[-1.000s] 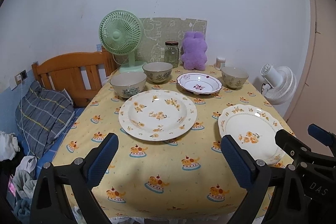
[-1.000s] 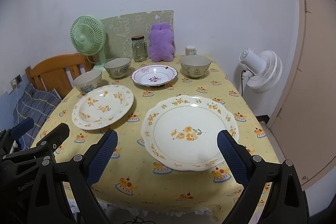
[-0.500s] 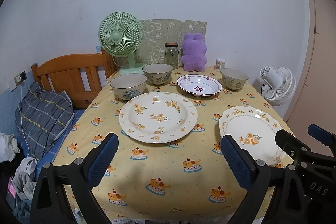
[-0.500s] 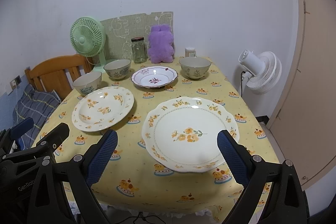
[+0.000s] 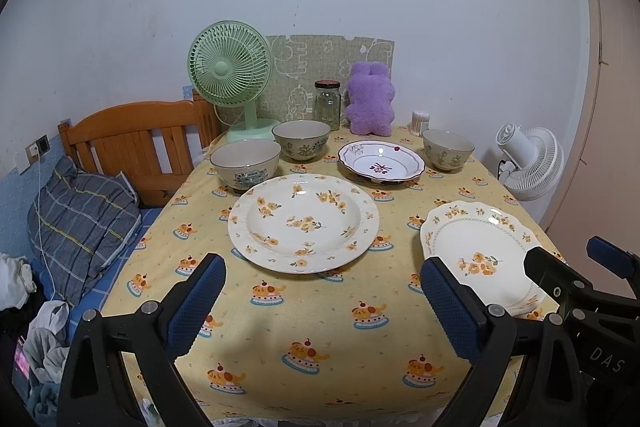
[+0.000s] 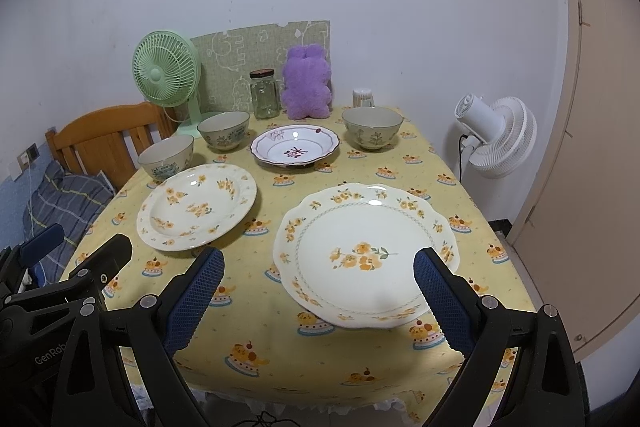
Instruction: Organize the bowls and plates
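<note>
Both grippers hover spread wide and empty at the near edge of the yellow cake-print tablecloth [image 5: 320, 311]; the left gripper [image 5: 320, 307] faces a round cream deep plate with orange flowers [image 5: 303, 223]; just ahead of the right gripper [image 6: 318, 301] lies a scalloped cream flat plate with orange flowers [image 6: 366, 255]; farther off sit a purple-rimmed white dish [image 6: 295, 145] and three beige floral bowls [image 5: 245, 159] [image 5: 301, 139] [image 5: 448, 149]; beyond them, a green desk fan [image 5: 230, 69].
</note>
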